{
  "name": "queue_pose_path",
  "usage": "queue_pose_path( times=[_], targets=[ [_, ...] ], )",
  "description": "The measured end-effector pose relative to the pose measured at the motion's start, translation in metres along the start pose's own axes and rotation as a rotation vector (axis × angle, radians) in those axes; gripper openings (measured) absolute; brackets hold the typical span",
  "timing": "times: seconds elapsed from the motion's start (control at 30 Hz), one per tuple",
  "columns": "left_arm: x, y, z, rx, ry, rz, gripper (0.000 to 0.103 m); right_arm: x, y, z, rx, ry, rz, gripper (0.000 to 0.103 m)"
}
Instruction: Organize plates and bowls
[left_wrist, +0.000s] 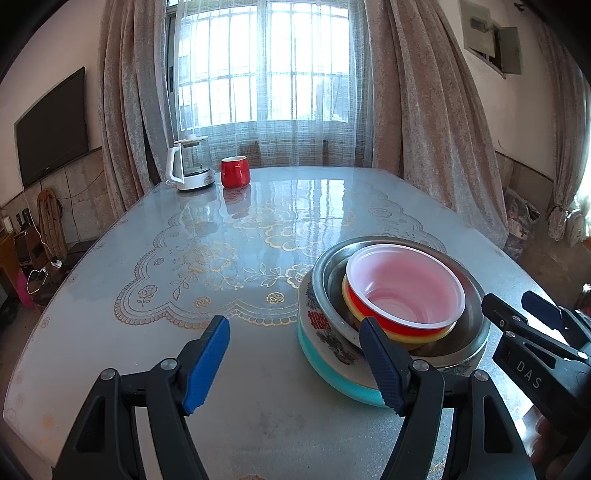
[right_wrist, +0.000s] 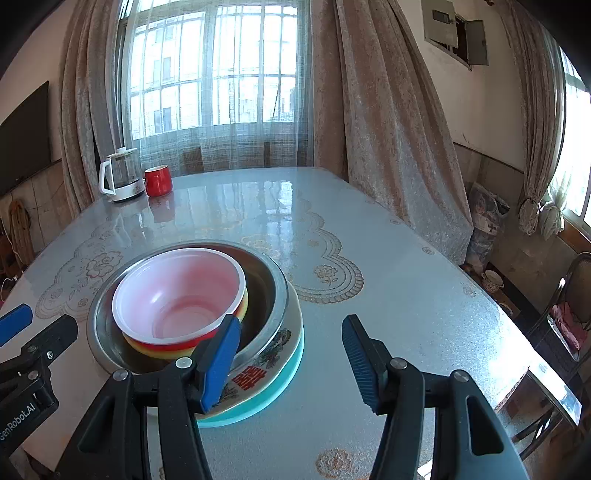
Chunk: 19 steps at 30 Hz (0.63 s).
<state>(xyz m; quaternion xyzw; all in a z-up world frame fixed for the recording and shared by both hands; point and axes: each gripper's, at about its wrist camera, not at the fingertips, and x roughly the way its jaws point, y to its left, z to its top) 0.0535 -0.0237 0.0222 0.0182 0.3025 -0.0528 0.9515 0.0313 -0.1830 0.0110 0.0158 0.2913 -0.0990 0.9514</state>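
One stack stands on the table. At the bottom is a teal plate (left_wrist: 332, 384) (right_wrist: 280, 380), then a white plate with a red character (left_wrist: 321, 321) (right_wrist: 255, 373), then a steel basin (left_wrist: 469, 332) (right_wrist: 273, 291). Inside the basin a yellow bowl (left_wrist: 373, 325) (right_wrist: 155, 350) holds a red bowl with a white inside (left_wrist: 406, 291) (right_wrist: 177, 295). My left gripper (left_wrist: 295, 362) is open and empty, just left of the stack. My right gripper (right_wrist: 291, 365) is open and empty at the stack's right front; it also shows in the left wrist view (left_wrist: 517, 306).
A glass kettle on a white base (left_wrist: 190, 166) (right_wrist: 122, 177) and a red mug (left_wrist: 235, 171) (right_wrist: 157, 180) stand at the far left of the table. The tabletop (left_wrist: 240, 240) is glossy with a lace pattern. A chair (right_wrist: 569, 317) stands to the right.
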Motion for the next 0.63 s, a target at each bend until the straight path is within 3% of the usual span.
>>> queue_pose_path(
  times=[0.33,0.47,0.63],
  targets=[
    [0.006,-0.004,0.001,-0.001,0.021,-0.015,0.078,0.007,-0.008,0.002,0.009,0.001,-0.004,0.058],
    [0.004,-0.005,0.002,-0.001,-0.017,-0.020,0.079,0.010,-0.015,0.004,0.021,0.003,-0.002,0.058],
    [0.006,0.008,0.007,-0.041,-0.020,-0.027,0.080,0.029,-0.055,0.017,0.113,0.042,-0.001,0.058]
  ],
)
